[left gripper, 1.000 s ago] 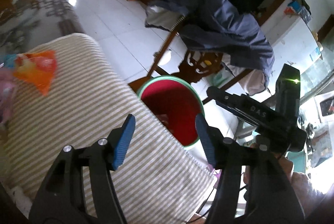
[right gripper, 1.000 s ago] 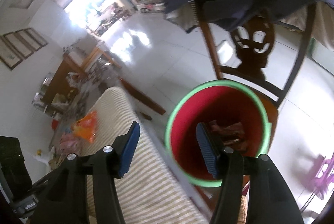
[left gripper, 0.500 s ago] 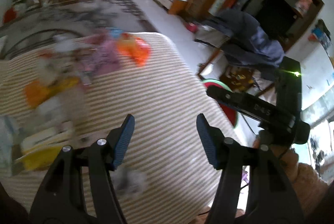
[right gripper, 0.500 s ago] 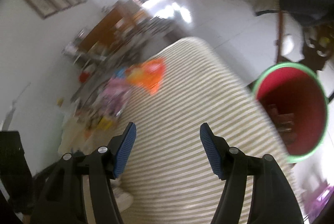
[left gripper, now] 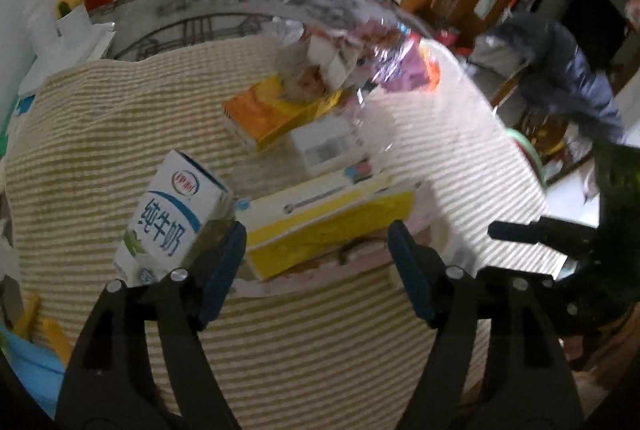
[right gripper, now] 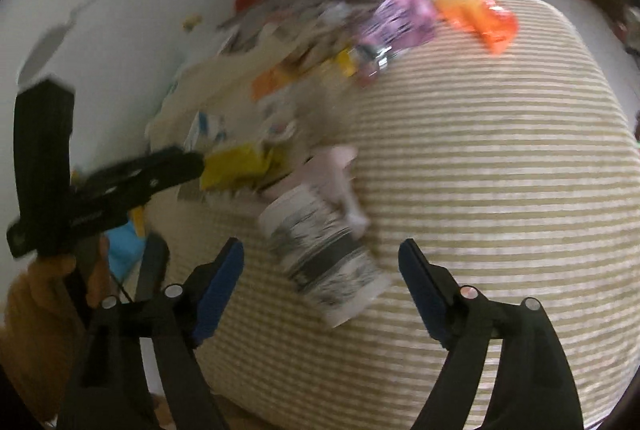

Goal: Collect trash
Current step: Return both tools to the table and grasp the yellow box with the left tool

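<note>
- Trash heaped on striped cloth [left gripper: 120, 133], mid-table, trailing toward far edge.
- Yellow-white flat box [left gripper: 328, 218] lying nearest, just ahead of left gripper [left gripper: 316, 266], on a pale pink sheet [left gripper: 360, 262].
- Blue-white milk carton [left gripper: 176, 218] just left of that box, tilted, close by left finger.
- Orange-yellow box [left gripper: 276, 113] farther back; white box [left gripper: 328, 141] w/ label beside it; crumpled wrappers and pink bag [left gripper: 404, 69] behind.
- Left gripper: jaws have just been opening, now spread wide, nothing clamped; yellow-white box seen in the gap, pads not touching it.
- Paper cup [right gripper: 324, 258], white w/ dark print, on its side on cloth, blurred, seen between right gripper [right gripper: 320, 270] fingers.
- Right gripper: jaws have just been opening, wide apart, pads clear of cup, nothing gripped.
- Orange bag [right gripper: 480, 17] and pink bag beside each other near far end of cloth in right view.
- Green rim of bin [left gripper: 532, 157] past right edge of table.
- Dark jacket [left gripper: 568, 69] draped over chair beyond.
- Left gripper body and a hand [right gripper: 48, 294] at left of right view.
</note>
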{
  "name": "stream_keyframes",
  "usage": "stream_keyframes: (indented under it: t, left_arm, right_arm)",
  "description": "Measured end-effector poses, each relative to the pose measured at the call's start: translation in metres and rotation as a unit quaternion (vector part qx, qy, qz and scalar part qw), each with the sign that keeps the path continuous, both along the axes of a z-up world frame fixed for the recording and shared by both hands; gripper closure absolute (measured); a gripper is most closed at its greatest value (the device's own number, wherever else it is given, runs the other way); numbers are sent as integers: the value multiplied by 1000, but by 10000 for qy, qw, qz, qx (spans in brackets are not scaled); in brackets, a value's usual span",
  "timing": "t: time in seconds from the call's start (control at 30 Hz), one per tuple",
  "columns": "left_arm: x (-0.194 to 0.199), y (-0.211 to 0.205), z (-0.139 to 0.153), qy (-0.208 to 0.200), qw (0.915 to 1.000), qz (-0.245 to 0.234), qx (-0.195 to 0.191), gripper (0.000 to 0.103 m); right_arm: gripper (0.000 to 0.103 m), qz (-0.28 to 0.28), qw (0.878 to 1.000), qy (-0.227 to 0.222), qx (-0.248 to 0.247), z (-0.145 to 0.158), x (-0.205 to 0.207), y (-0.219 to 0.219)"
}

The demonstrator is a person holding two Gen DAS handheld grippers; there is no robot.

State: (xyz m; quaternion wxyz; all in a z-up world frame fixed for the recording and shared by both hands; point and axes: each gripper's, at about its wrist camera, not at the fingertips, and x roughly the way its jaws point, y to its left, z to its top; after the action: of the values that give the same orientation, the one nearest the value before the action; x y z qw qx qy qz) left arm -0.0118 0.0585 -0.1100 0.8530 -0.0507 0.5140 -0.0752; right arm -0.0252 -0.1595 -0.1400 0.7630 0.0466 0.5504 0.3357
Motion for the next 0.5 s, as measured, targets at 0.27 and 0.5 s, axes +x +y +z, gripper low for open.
stream_keyframes:
  t: [0.27,0.5]
  left_arm:
    - [15,-16,-27,298,9946,-714,692,27]
    - [38,-8,-40,555,9938,-767,576,13]
  right_arm:
    - [43,298,9982,-123,-513,-19,-10,22]
    - [47,193,9990,-110,-389,-17,-8,17]
